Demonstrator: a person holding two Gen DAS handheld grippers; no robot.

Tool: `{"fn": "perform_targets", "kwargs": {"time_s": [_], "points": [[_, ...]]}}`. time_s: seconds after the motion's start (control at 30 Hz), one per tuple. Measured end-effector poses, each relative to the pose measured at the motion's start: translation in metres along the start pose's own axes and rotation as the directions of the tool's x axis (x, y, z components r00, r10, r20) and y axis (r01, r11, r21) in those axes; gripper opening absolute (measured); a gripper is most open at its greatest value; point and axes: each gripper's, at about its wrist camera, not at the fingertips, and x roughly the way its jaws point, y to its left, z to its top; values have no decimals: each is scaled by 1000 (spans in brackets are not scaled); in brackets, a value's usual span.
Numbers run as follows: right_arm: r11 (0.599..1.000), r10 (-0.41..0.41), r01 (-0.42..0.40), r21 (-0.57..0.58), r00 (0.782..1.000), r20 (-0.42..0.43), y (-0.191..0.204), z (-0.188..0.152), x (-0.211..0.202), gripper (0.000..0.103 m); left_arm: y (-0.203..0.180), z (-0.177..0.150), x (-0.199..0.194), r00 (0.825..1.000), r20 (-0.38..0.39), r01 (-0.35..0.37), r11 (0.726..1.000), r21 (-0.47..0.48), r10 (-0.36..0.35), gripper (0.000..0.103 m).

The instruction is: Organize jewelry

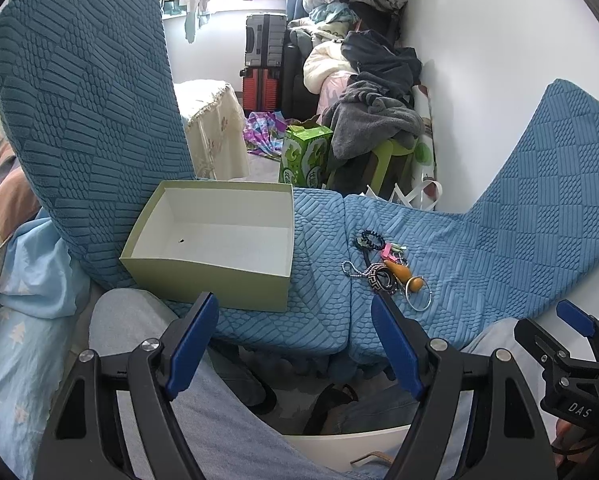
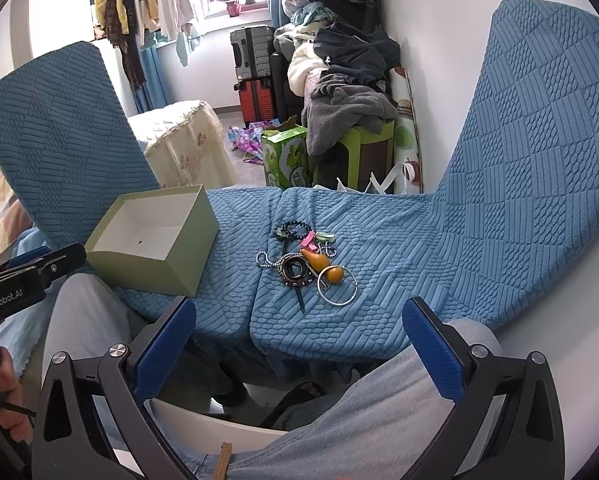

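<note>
A heap of jewelry point(image 1: 385, 266) point(image 2: 307, 264) lies on the blue textured seat cover point(image 1: 323, 320) point(image 2: 399, 264): a dark bead bracelet point(image 2: 295, 229), a patterned black bangle point(image 2: 295, 271), an orange gourd pendant point(image 2: 325, 268), a silver ring bangle point(image 2: 338, 289), a bead chain point(image 2: 264, 261). To its left stands an empty pale-green box point(image 1: 215, 240) point(image 2: 155, 240), white inside. My left gripper point(image 1: 295, 344) hovers open in front of the box and heap, holding nothing. My right gripper point(image 2: 299, 344) is open too, short of the heap; it also shows at the right edge of the left wrist view point(image 1: 571, 344).
Two blue-covered chair backs rise at left point(image 1: 83, 120) and right point(image 2: 539, 140). The person's legs in light jeans point(image 1: 203, 412) point(image 2: 363, 420) sit below the grippers. Behind the seats are a green carton point(image 1: 305, 156), piled clothes point(image 1: 375, 92), suitcases point(image 1: 263, 64) and a white wall.
</note>
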Motion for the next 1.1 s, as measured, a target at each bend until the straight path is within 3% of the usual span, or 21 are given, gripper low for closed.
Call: {"fn": "perform_targets", "kwargs": {"time_s": [1.1], "points": [[1000, -5, 4, 23, 1000, 12, -5, -8, 6, 103, -10, -5, 16, 998, -52, 32, 999, -3, -32, 79]]}}
